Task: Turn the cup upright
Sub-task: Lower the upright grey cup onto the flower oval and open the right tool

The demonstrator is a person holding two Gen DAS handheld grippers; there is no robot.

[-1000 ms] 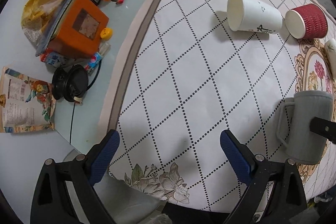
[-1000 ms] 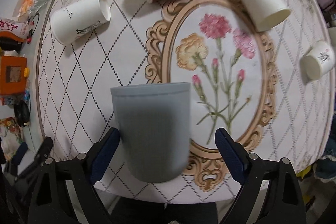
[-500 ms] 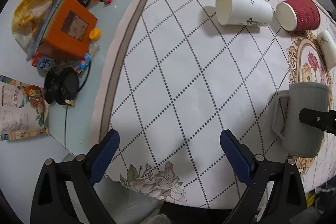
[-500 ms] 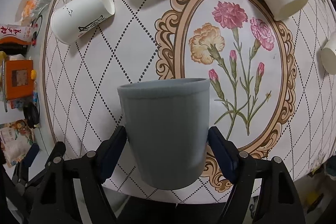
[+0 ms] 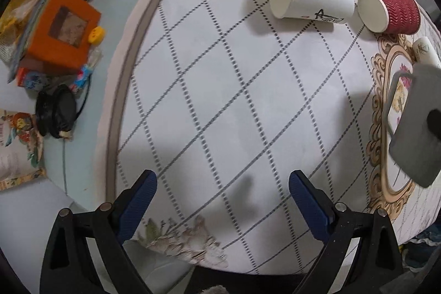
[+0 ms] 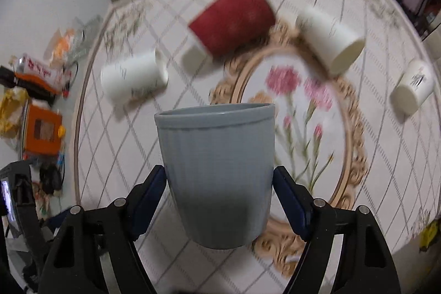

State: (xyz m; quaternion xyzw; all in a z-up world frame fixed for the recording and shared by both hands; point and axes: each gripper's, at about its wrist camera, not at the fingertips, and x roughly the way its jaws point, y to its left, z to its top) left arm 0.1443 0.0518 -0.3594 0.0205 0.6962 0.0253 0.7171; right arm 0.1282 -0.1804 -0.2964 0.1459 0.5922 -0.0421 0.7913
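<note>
**Turn the cup slowly and keep a firm hold**

The right claw (image 6: 219, 181) squeezes the grey cup (image 6: 217, 170) on both sides, up off the table (image 6: 372, 156). The left claw (image 5: 222, 196) is wide open, holding nothing. I think it should tip gently, then set it down away from the red cup (image 6: 234, 21).

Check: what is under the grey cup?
Below the grey cup, held in the right gripper, is the tablecloth and its floral medallion. The patch directly behind it is hidden.

Even, soft indoor light. Beyond the right gripper (image 6: 219, 200) everything smears with motion blur; the gray cup (image 6: 217, 170) stays sharp. Fisheye edges darken and bend.
</note>
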